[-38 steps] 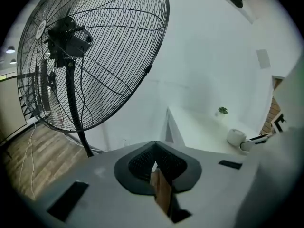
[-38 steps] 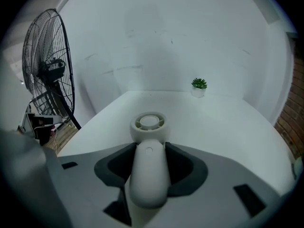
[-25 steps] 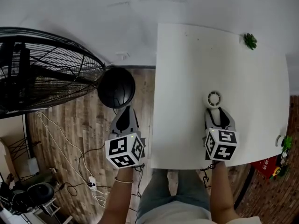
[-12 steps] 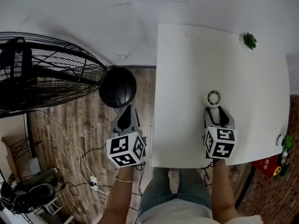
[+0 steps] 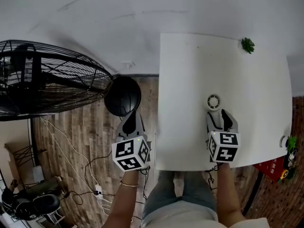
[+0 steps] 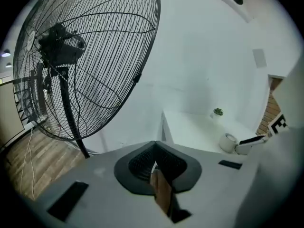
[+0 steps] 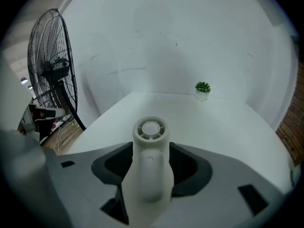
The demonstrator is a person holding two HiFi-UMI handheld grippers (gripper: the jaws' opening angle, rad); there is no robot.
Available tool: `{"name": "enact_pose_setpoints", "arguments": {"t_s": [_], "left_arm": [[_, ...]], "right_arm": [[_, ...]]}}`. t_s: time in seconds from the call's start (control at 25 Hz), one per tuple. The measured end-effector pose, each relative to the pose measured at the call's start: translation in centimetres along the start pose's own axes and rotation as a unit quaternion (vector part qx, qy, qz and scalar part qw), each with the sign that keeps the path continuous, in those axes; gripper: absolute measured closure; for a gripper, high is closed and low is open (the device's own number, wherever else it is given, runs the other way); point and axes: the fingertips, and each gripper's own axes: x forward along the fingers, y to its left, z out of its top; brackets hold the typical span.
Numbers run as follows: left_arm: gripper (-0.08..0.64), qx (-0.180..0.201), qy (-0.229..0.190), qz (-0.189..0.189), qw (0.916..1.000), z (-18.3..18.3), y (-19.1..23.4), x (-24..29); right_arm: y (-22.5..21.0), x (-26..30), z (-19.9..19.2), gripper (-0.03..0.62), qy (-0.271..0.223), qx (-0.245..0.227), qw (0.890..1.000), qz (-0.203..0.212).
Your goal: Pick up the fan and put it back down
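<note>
A big black fan (image 5: 47,80) stands on the wood floor (image 5: 71,137) at the left. The white worktop (image 5: 256,80) is at the right. The left gripper (image 5: 131,121) hangs over the floor, near the big fan's round foot (image 5: 122,96). Its jaws are pressed together with nothing in them.

The right gripper (image 5: 221,115) is over the near part of the worktop. It pinches the handle of the little white fan (image 5: 213,101). I think this is the pick-up step. I cannot tell if the little fan is off the worktop yet. Next it needs a gentle lift, then a soft set-down.

A tiny plant (image 5: 247,44) sits at the far edge.

Only the right gripper view shows the jaws hugging the handle. Only the head view shows the big fan's foot.
</note>
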Motion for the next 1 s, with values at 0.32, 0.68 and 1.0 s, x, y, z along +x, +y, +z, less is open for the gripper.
{"name": "enact_pose_setpoints", "arguments": {"t_s": [0.32, 0.68, 1.0], "left_arm": [[0.551, 0.008, -0.014, -0.026, 0.9995, 3.5, -2.0, -2.1], [0.551, 0.034, -0.093, -0.078, 0.9920, 11.4, -6.6, -4.7], [0.551, 0.059, -0.165, -0.127, 0.9762, 19.0, -12.0, -7.3]], "right_arm": [[-2.0, -5.6, 5.1, 0.417, -0.088, 0.017, 0.996, -0.023], [-7.4, -15.2, 10.9, 0.486, -0.199, 0.036, 0.974, -0.098], [-11.3, -22.9, 14.7, 0.577, -0.297, 0.065, 0.942, -0.142]]}}
